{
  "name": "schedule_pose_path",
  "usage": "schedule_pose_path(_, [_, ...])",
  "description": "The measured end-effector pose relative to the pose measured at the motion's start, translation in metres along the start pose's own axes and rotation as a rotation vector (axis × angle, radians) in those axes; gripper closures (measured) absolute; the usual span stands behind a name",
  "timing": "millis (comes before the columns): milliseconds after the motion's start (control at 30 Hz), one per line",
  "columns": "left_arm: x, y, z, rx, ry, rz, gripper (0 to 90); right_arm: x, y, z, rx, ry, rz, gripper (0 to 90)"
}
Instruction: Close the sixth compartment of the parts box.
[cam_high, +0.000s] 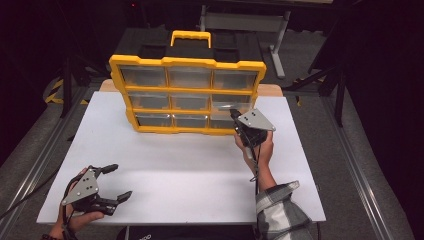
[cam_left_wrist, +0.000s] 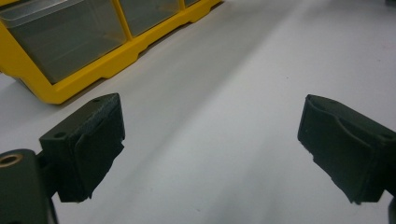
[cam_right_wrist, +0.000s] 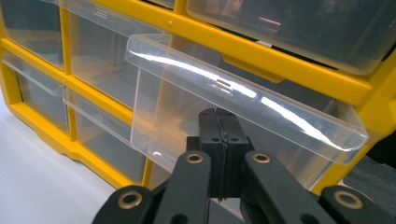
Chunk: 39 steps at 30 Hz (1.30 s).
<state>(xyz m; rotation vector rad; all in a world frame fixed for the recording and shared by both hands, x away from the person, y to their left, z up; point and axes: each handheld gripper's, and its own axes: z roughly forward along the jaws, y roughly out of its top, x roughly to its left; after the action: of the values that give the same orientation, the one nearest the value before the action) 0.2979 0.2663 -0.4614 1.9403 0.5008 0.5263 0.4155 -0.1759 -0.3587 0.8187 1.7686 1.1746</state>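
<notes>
Drawer (cam_right_wrist: 196, 107) at the cabinet's (cam_high: 187, 62) four o'clock could slip, since right gripper (cam_right_wrist: 218, 122) jaws press closed against it, holding nothing.

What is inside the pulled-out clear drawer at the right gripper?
The pulled-out drawer looks empty through its clear walls. The shut right gripper covers its lower front, so that corner cannot be checked.

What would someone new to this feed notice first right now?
The yellow drawer organizer standing at the far side of the white table, with its nine clear drawers. Next, one clear drawer in its right column stands pulled partway out, with the right hand-held gripper closed right in front of it. The left hand-held gripper sits open, near the table's near left corner.
</notes>
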Motion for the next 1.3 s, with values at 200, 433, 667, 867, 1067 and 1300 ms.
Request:
schedule_pose_path(200, [0.0, 0.0, 0.0, 0.001, -0.001, 0.001, 8.5, -0.002, 0.003, 0.004, 0.01, -0.007, -0.001, 90.0])
schedule_pose_path(433, [0.0, 0.0, 0.0, 0.003, -0.001, 0.001, 8.5, -0.003, 0.005, 0.009, 0.025, -0.017, -0.011, 90.0])
schedule_pose_path(667, [0.0, 0.0, 0.0, 0.003, -0.003, 0.001, 8.5, -0.004, 0.007, 0.014, 0.033, -0.024, -0.01, 90.0])
schedule_pose_path(867, [0.0, 0.0, 0.001, 0.002, -0.001, -0.002, 8.5, -0.005, 0.008, 0.017, 0.039, -0.026, -0.005, 90.0])
schedule_pose_path(1067, [-0.001, 0.0, 0.001, 0.003, -0.004, -0.002, 8.5, -0.007, 0.009, 0.021, 0.046, -0.03, -0.004, 90.0])
schedule_pose_path(1300, [-0.001, 0.0, -0.001, -0.004, -0.003, -0.003, 8.5, -0.007, 0.007, 0.024, 0.035, -0.04, 0.012, 90.0])
